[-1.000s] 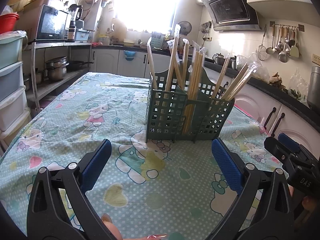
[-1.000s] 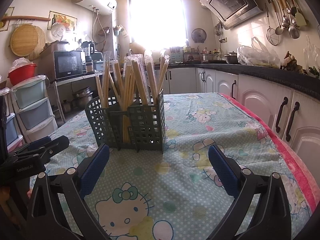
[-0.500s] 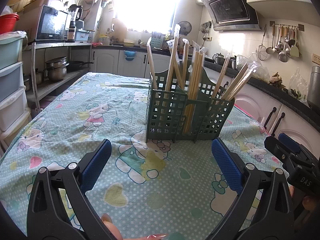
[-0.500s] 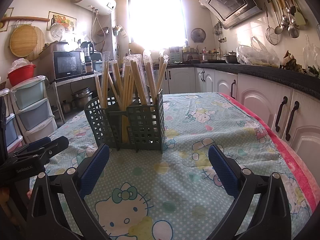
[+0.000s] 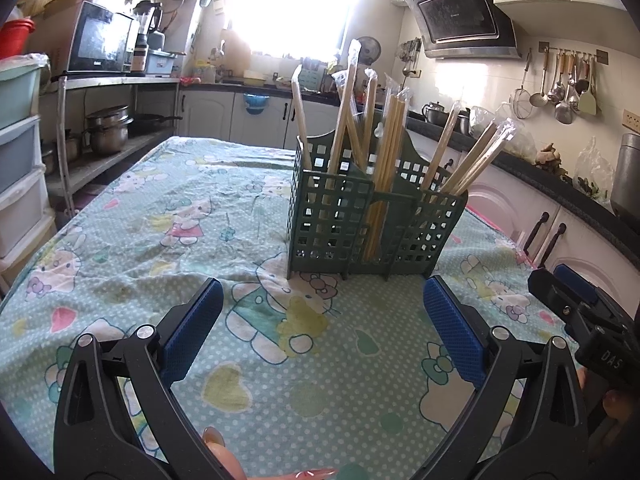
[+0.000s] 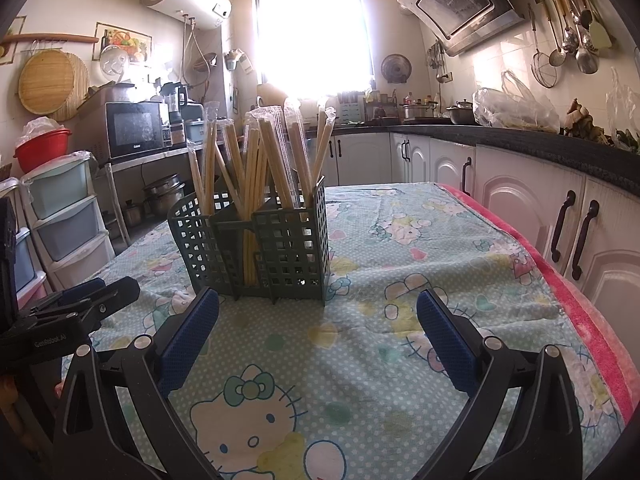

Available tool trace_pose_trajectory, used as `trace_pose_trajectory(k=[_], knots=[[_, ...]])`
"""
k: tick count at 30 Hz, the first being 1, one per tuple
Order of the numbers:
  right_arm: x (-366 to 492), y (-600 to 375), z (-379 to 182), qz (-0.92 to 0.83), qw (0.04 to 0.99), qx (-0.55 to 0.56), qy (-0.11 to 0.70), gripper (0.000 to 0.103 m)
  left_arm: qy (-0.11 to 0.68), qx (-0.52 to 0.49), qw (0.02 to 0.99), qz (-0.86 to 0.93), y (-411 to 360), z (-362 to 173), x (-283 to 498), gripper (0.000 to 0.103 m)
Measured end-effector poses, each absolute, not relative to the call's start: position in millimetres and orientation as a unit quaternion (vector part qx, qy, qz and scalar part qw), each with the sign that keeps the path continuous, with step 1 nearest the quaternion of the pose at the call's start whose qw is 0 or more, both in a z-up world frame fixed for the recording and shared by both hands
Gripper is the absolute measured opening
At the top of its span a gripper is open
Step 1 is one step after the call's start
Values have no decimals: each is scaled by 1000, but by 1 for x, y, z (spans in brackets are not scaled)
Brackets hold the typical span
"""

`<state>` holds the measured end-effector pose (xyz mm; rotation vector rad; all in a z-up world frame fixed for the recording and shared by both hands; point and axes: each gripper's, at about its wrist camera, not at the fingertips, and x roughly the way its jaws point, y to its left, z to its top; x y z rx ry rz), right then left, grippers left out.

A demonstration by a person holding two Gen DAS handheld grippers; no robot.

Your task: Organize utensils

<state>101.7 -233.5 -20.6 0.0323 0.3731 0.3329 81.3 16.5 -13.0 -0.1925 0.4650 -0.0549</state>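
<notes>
A dark green lattice utensil caddy point(image 5: 340, 220) stands upright on the table, also in the right wrist view point(image 6: 292, 248). Several wrapped wooden chopsticks point(image 5: 390, 160) stand in its compartments, leaning at different angles; they also show in the right wrist view point(image 6: 256, 184). My left gripper point(image 5: 324, 308) is open and empty, a short way in front of the caddy. My right gripper point(image 6: 318, 316) is open and empty, just in front of the caddy. Each gripper shows at the edge of the other's view.
The table carries a light green cartoon-cat cloth point(image 6: 384, 292) with a pink edge point(image 6: 592, 312) on the right. White cabinets point(image 6: 520, 200) and a dark counter run along the right. Plastic drawers point(image 6: 64, 216) and a shelf with pots point(image 5: 108, 132) stand left.
The right wrist view has shifted slightly towards the caddy. The left gripper has not moved. Both stay open.
</notes>
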Motion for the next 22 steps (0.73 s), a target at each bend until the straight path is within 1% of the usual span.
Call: trace_pose_trajectory(k=[7,13,18,22], knots=[[101,-235,-21,158,969,19,188,96,236,-96,967,-20,17,-14,83,92],[106,-246,-16,144,970,28,193,96,259,-135,956,-11,32,-15,86,92],[130,-279,-5,95,972,26,213,96,307,-132,941,54,79,-6,104,92],[177,-316,-8,14,960,10,280,96,361,-116,916,128,129,-13,130,92]])
